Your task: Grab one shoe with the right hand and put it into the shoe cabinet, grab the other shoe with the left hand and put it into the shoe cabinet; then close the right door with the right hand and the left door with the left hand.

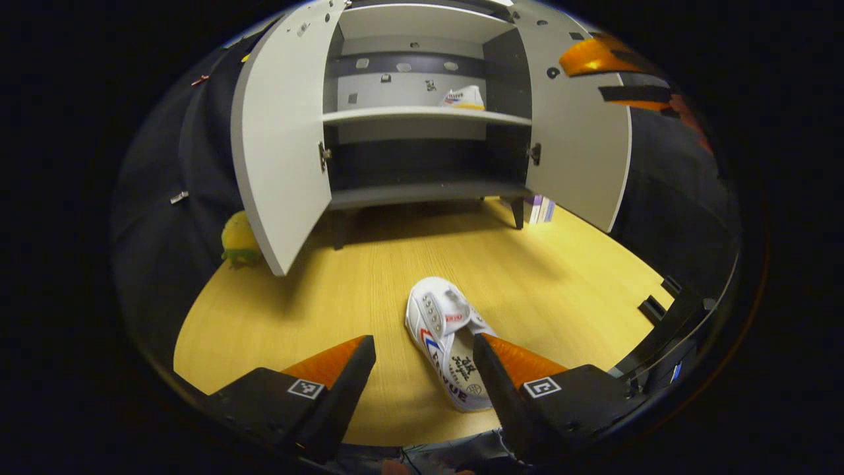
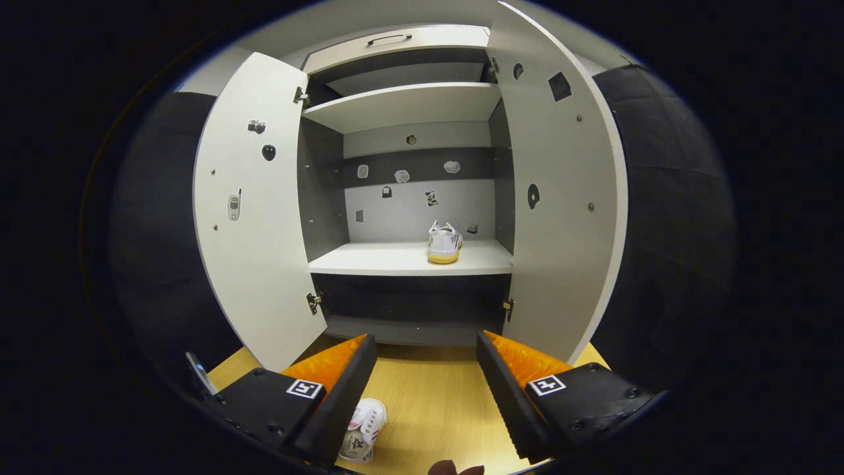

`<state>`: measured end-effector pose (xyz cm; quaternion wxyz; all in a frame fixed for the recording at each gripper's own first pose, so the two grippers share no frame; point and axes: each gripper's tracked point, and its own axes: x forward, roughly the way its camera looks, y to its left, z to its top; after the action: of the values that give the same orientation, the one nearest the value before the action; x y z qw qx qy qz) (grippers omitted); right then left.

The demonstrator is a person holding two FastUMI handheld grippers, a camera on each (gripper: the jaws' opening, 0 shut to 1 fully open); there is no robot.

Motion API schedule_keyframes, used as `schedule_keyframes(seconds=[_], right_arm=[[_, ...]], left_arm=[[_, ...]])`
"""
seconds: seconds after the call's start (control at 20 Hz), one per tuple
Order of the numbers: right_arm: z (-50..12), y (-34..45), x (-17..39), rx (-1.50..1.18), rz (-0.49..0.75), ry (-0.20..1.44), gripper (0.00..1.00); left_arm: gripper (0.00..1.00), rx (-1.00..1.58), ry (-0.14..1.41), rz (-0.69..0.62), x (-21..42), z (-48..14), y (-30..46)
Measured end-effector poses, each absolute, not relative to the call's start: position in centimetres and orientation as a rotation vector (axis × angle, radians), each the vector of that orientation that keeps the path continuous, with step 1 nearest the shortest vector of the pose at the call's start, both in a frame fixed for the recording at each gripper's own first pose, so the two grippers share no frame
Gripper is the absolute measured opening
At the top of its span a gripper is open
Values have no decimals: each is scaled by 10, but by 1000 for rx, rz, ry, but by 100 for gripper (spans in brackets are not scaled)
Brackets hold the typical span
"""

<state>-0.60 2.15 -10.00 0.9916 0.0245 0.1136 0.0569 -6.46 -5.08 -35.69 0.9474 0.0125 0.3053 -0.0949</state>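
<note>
Left gripper view: white sneaker (image 1: 447, 343) lying on the yellow wooden table (image 1: 316, 290), toe toward the shoe cabinet (image 1: 422, 99), heel end just beside the inner edge of one finger. Left gripper (image 1: 424, 359) hovering over it, fingers spread wide, nothing pinched between them. Sneaker off-centre in the gap, so worth shifting across until the heel collar and tongue sit midway between the fingers, then lowering and closing on the upper rim rather than the soft toe. Both cabinet doors standing open; left door (image 1: 280, 145) swung out toward the table edge, right door (image 1: 580, 138) likewise. Second sneaker (image 1: 463, 97) already resting on the middle shelf (image 1: 395, 115), toward its right side. Best carried in with the toe forward and set on the free left part of that shelf, apart from its mate. Small yellow toy (image 1: 239, 241) behind the left door, purple box (image 1: 539, 208) by the cabinet leg; neither in the path.

Right gripper view: right gripper (image 2: 427, 359) held in front of the open cabinet, fingers spread, empty. Shelved sneaker (image 2: 444, 242) seen heel-on, standing upright near the shelf's right end. Sneaker on the table (image 2: 362, 432) peeking out beside one finger at the bottom. Sensible to hold this gripper clear of the opening until the second sneaker is in, then push the right door (image 2: 560, 198) shut from its outer edge.
</note>
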Motion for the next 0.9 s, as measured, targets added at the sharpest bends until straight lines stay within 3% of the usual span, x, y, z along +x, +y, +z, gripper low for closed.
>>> schedule_keyframes(seconds=[0.25,0.5,0.65,0.75,0.9], right_arm=[[-94,7,-21,45,95,223,97],[-100,-8,-33,40,74,245,97],[-107,-17,-37,33,60,271,97],[-109,-22,-39,18,51,278,97],[-117,-26,-42,1,48,296,97]], left_arm=[[85,11,727,-210,-48,-408,-61],[60,71,670,-202,-10,-421,-65],[51,100,652,-197,6,-426,-70],[41,119,633,-156,16,-428,-63],[12,147,669,-120,26,-437,-49]])
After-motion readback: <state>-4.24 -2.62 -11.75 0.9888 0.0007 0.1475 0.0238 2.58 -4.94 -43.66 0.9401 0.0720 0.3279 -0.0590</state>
